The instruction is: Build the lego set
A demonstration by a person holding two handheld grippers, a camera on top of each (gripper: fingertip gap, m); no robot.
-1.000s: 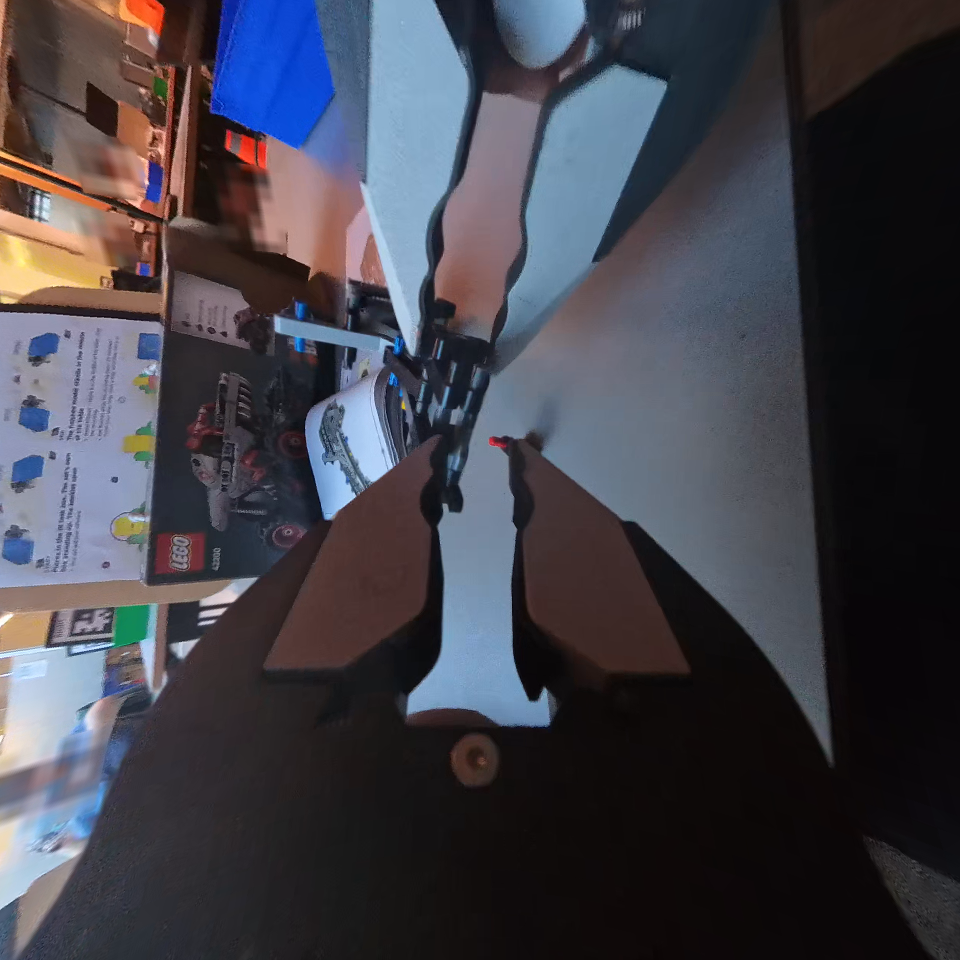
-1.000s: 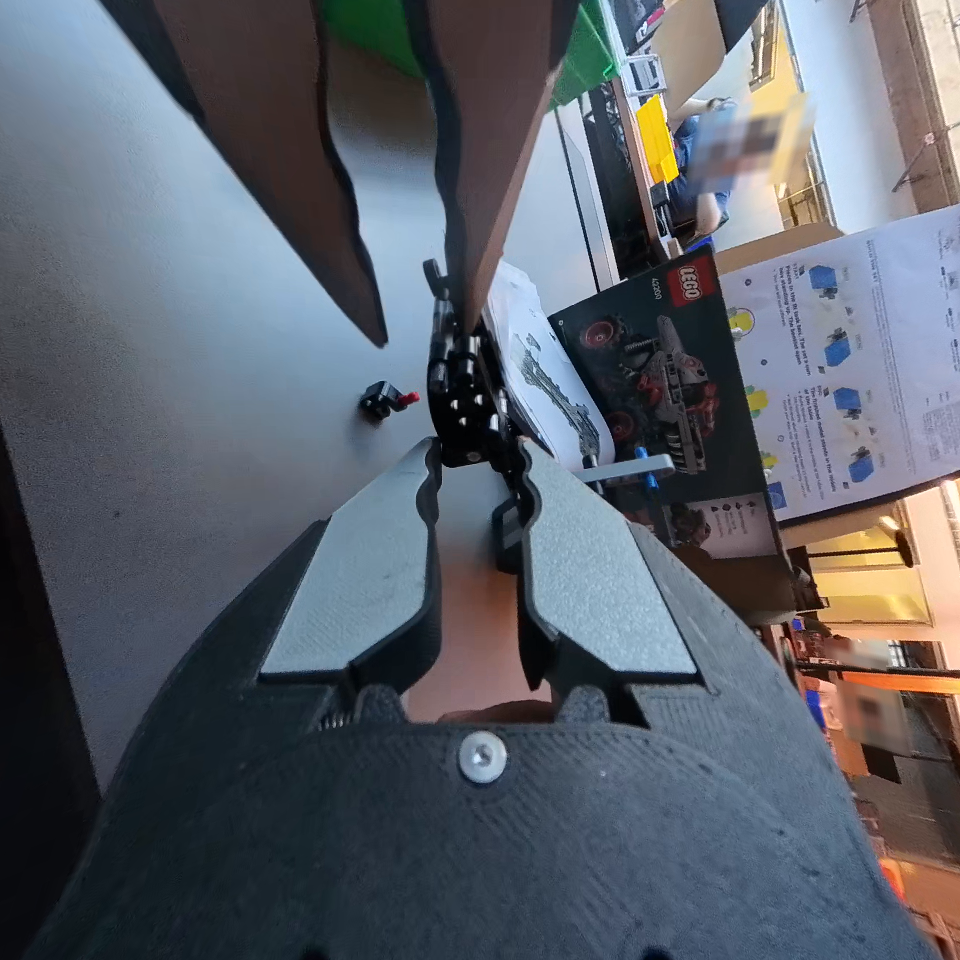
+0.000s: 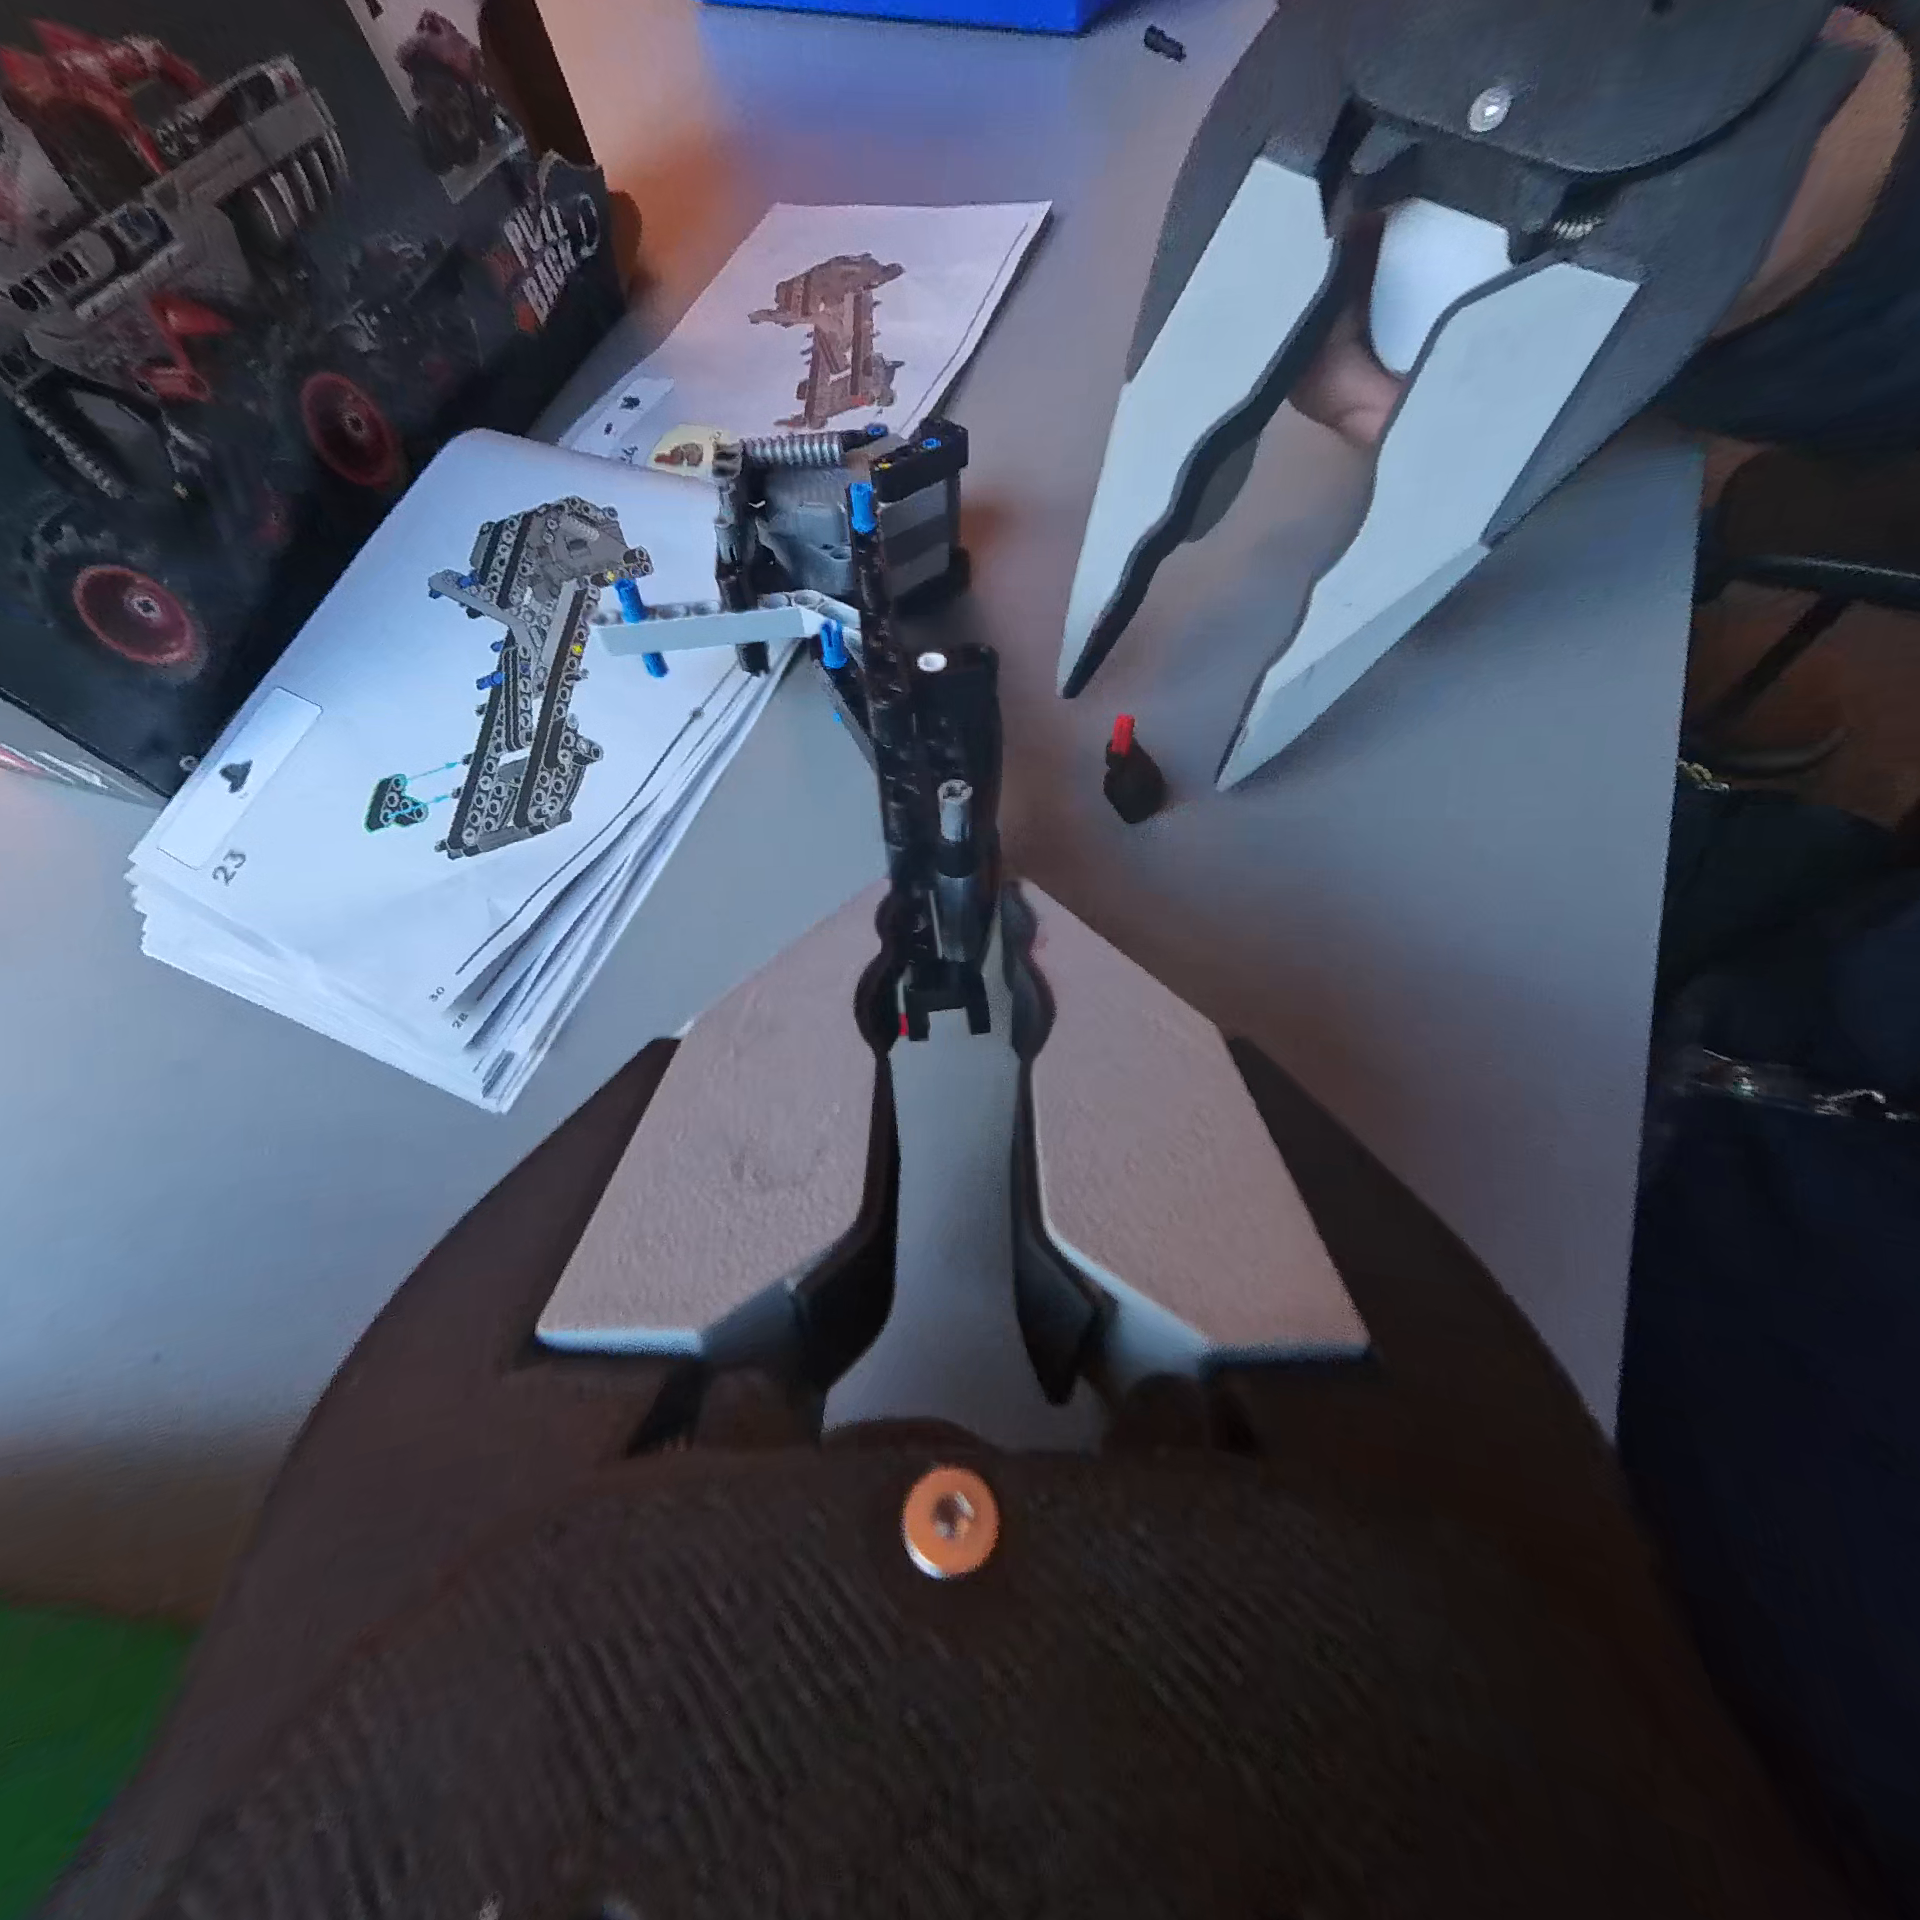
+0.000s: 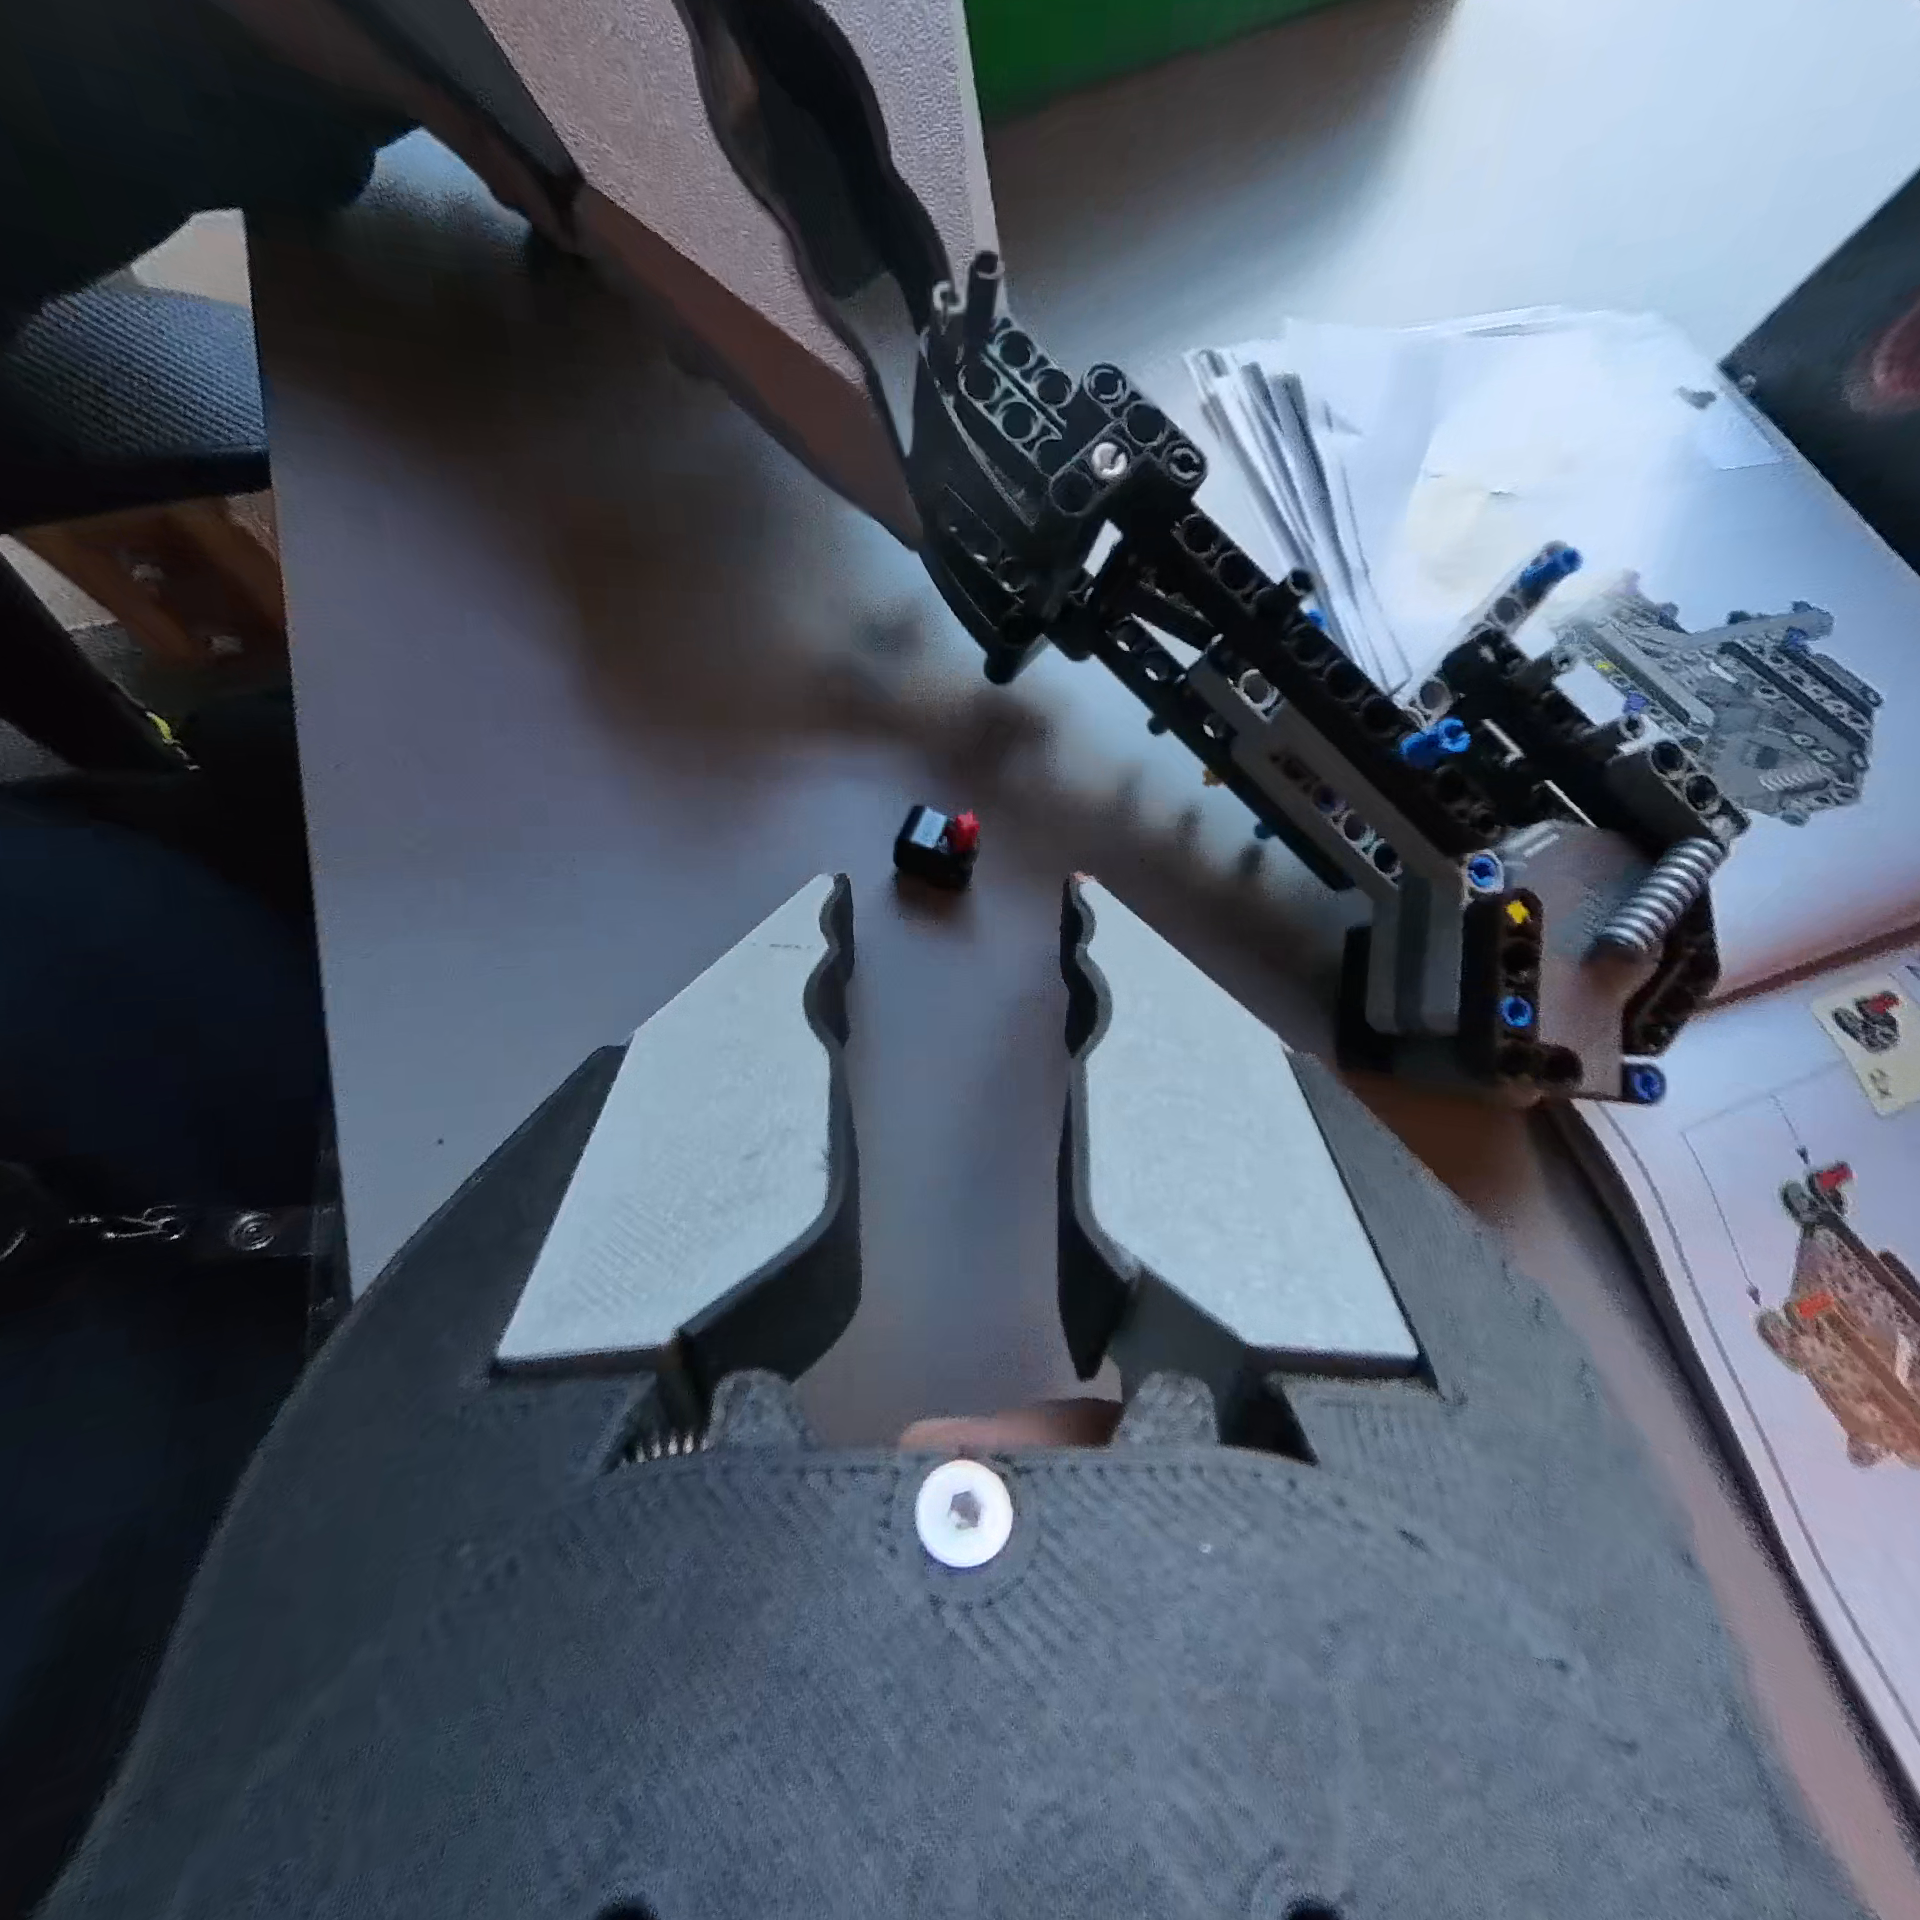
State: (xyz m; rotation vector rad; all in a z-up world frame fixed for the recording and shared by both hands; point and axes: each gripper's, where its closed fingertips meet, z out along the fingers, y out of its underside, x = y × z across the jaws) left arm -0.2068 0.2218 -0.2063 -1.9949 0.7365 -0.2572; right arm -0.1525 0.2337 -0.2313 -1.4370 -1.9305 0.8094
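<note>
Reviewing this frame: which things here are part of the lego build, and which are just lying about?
In the job:
- chassis, clamped in the left hand-held gripper
- small black-and-red piece, loose on the table, ahead of the open right hand-held gripper
- open instruction booklet

Lying about:
- set box
- loose sheet
- blue object

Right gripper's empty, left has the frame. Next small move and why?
Probably ease the open right gripper forward and close on the small black piece with a red pin: it lies loose on the grey table just beyond the fingertips, while the left gripper holds the black beam chassis.
</note>
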